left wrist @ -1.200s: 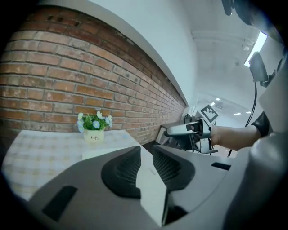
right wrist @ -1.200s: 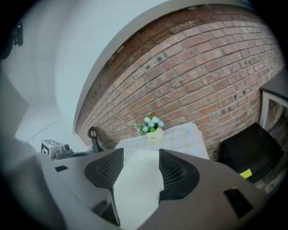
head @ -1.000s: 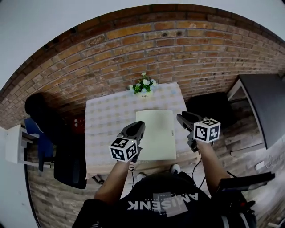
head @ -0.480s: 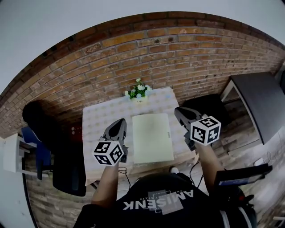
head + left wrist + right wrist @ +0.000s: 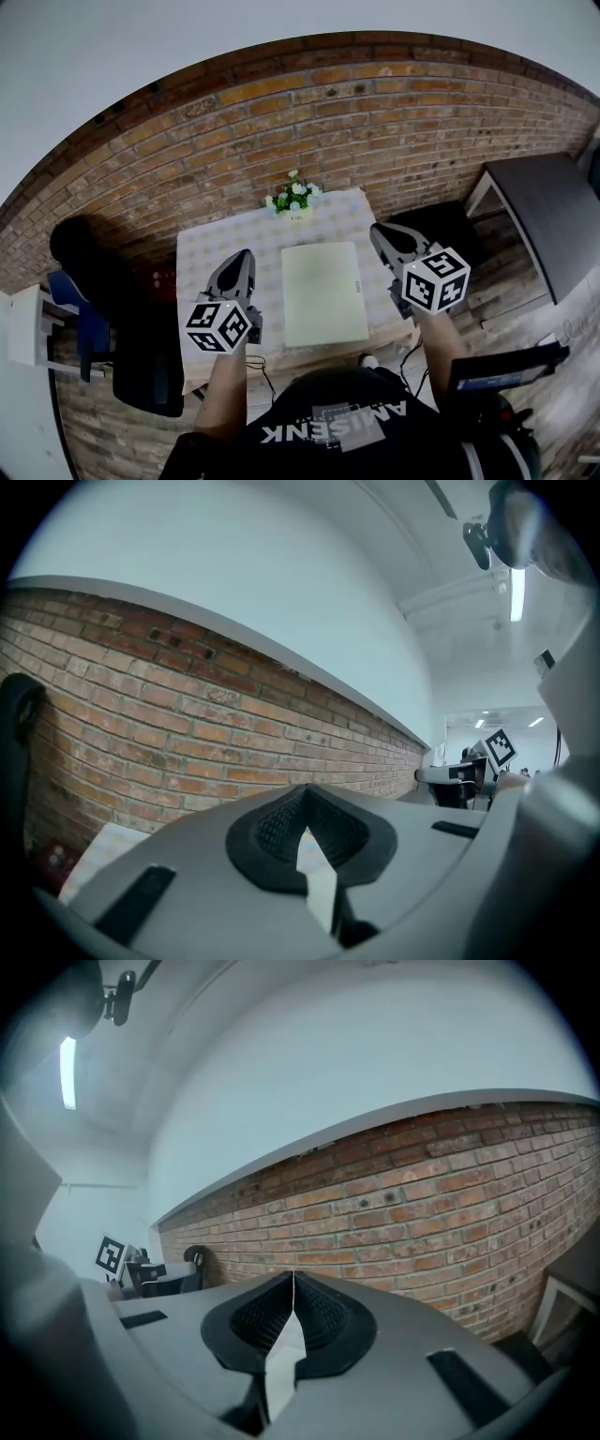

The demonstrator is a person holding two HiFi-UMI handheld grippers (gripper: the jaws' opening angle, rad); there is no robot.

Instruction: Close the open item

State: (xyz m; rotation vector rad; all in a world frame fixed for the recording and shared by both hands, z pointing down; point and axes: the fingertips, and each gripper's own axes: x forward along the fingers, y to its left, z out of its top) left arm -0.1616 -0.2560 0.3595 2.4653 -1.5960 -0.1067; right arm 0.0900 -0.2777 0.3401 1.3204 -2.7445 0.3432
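A pale laptop (image 5: 324, 292) lies flat on the checked table (image 5: 216, 248), its lid down. My left gripper (image 5: 242, 255) hovers over the table to the left of the laptop and does not touch it. Seen in the left gripper view, that gripper (image 5: 306, 794) is shut with nothing between its pads. My right gripper (image 5: 378, 232) is held at the table's right edge, apart from the laptop. Its jaws are closing the last bit. In the right gripper view its tips (image 5: 292, 1279) meet with nothing between them. Both gripper views look up at a brick wall, not at the laptop.
A small pot of white flowers (image 5: 294, 197) stands at the table's far edge. A black chair (image 5: 141, 347) is left of the table. A dark desk (image 5: 553, 216) and a black seat (image 5: 441, 220) are on the right. The brick wall (image 5: 141, 714) rises behind.
My left gripper has drawn away from the laptop's left edge, out to the left. The right gripper has shifted slightly up and stays off to the right. The laptop lies still.
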